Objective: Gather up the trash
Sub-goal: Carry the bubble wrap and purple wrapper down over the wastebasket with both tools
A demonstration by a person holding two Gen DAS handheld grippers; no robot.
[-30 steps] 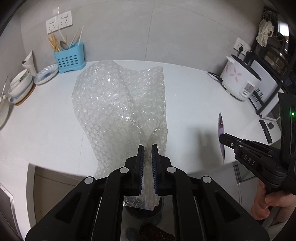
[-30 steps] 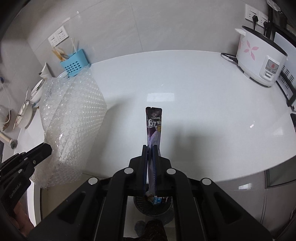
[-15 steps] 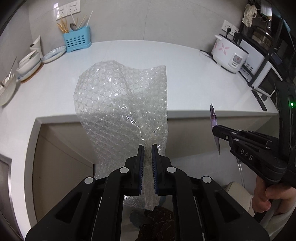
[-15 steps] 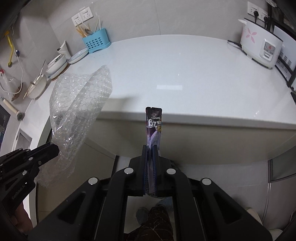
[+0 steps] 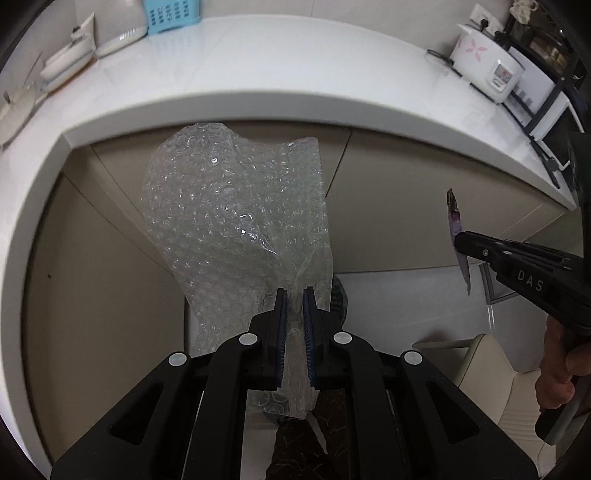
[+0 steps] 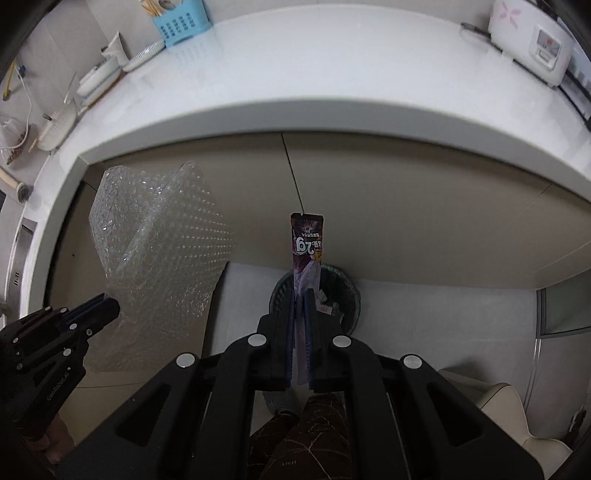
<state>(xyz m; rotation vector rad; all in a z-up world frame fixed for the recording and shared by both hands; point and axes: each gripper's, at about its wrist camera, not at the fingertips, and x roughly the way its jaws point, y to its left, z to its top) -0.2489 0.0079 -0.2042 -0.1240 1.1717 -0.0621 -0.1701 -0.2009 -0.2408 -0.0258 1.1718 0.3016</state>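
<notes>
Two pieces of trash are held up in front of the beige cabinet fronts, below the edge of the white counter (image 5: 295, 74).

From the left wrist view, the left gripper (image 5: 294, 295) has its jaws nearly closed, pinching the lower part of a sheet of bubble wrap (image 5: 236, 214). The sheet stands up from the jaws and spreads wide against the cabinet (image 5: 103, 280). Just behind the fingers, a dark mesh bin (image 5: 340, 299) on the floor peeks out past the wrap's right edge. Off to the right, the right gripper (image 5: 460, 242) pinches a purple snack wrapper (image 5: 454, 218), seen edge-on, and a hand (image 5: 557, 373) grips its handle. A rice cooker (image 5: 487, 70) sits on the counter at upper right.

From the right wrist view, the right gripper (image 6: 302, 291) is fully closed on the snack wrapper (image 6: 307, 240), which sticks up straight from the jaws. The bin (image 6: 347, 295) lies directly beyond the fingertips, with scraps inside. At left, the left gripper (image 6: 107, 304) holds the bubble wrap (image 6: 159, 251). A blue utensil holder (image 6: 181, 22) and dishes (image 6: 103, 70) stand on the counter (image 6: 332, 66).
</notes>
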